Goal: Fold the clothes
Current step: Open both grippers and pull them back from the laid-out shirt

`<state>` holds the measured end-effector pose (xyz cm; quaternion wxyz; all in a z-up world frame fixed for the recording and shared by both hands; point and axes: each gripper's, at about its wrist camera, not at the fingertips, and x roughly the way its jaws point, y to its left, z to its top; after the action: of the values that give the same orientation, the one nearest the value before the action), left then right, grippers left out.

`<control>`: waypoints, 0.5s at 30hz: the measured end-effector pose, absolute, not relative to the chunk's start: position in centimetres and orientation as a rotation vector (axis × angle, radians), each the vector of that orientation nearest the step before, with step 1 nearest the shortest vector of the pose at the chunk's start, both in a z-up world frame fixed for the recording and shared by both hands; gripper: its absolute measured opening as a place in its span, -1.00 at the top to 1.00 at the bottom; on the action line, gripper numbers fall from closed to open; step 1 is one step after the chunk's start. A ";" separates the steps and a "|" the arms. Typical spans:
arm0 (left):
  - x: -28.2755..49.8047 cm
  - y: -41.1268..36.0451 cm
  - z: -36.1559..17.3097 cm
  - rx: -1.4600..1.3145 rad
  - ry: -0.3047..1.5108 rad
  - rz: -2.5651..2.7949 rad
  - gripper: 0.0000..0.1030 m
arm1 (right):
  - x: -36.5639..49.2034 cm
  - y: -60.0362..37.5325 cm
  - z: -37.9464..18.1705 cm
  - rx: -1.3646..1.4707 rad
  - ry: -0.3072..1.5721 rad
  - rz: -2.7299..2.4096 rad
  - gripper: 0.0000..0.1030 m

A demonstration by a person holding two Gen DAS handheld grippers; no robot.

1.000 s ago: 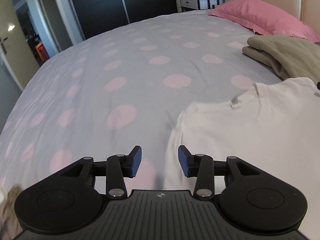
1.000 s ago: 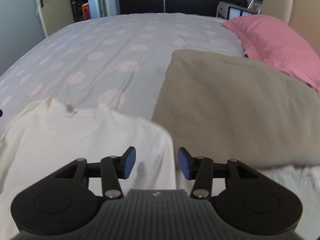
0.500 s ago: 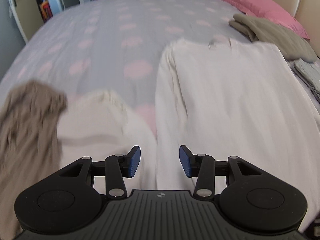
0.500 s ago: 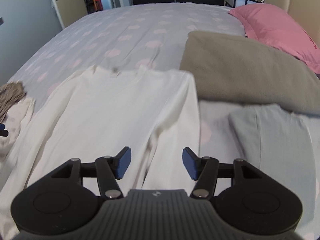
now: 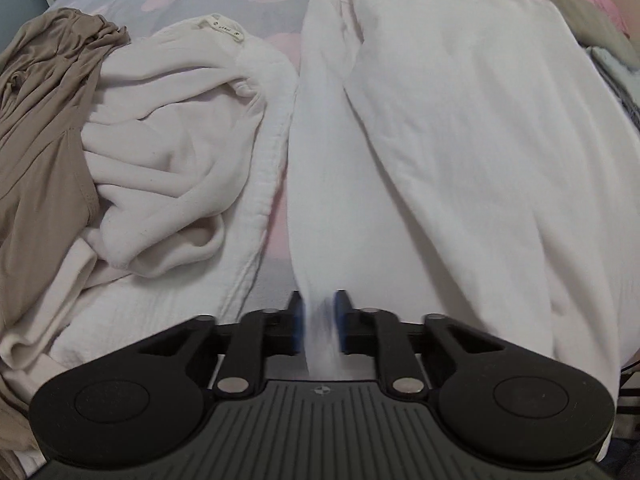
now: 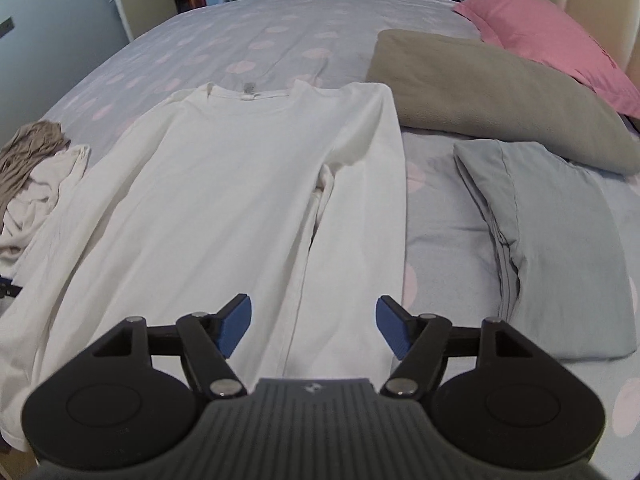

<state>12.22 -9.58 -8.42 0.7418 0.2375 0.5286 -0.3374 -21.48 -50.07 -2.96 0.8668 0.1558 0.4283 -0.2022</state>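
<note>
A white long-sleeved shirt (image 6: 224,200) lies flat on the bed, collar at the far end; it also shows in the left wrist view (image 5: 480,152). My left gripper (image 5: 320,322) is shut on the end of the shirt's left sleeve (image 5: 320,208), which runs straight away from the jaws. My right gripper (image 6: 314,326) is open wide, with the shirt's right sleeve (image 6: 360,240) lying between and beyond its blue pads, near the sleeve's lower end.
A crumpled cream garment (image 5: 180,152) and a tan garment (image 5: 36,128) lie heaped at the left. A folded grey garment (image 6: 552,240), a folded khaki garment (image 6: 492,96) and a pink pillow (image 6: 548,44) lie at the right on the dotted bedspread (image 6: 256,48).
Both grippers pulled back from the collar end to the sleeve ends. My left gripper closed on the left sleeve. My right gripper opened wider over the right sleeve.
</note>
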 end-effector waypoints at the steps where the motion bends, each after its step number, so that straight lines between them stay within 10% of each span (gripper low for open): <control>1: 12.1 -9.6 -8.3 0.518 1.150 -0.741 1.00 | -21.5 -50.2 -2.9 0.335 0.891 -0.428 -0.39; 15: 11.6 -8.4 -4.6 0.490 1.059 -0.668 0.66 | -23.0 -51.5 -3.6 0.373 0.897 -0.490 -0.41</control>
<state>11.57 -8.37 -4.58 0.7825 0.2268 0.4904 -0.3095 -22.97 -51.51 -3.60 0.8556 0.1776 0.4269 -0.2330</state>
